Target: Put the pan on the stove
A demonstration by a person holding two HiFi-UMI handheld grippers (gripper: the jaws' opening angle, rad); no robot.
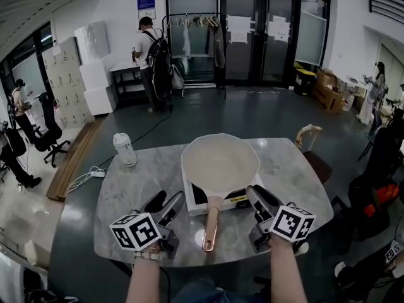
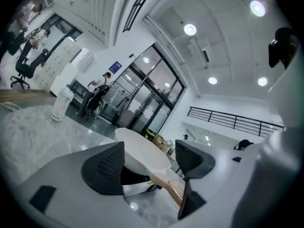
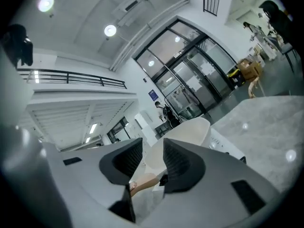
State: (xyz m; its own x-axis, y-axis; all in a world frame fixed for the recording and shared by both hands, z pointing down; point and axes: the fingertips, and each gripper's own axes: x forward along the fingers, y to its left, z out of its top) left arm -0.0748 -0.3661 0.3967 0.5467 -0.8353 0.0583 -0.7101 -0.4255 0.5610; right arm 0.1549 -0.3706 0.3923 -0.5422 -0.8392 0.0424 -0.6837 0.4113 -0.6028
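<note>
pan (image 1: 219,163) rests on the stove (image 1: 194,201) at frame centre, its handle (image 1: 211,226) pointing toward you, so the task looks done. your left gripper (image 1: 165,202) flanks the handle, jaws wide and empty. your right gripper (image 1: 262,198) has its jaws narrowed on nothing.

The cream-white pan (image 1: 219,163) sits upright on the small white stove (image 1: 194,201) on the grey marble tabletop (image 1: 284,169), its copper-toned handle (image 1: 211,226) jutting past the stove's near edge.
</note>
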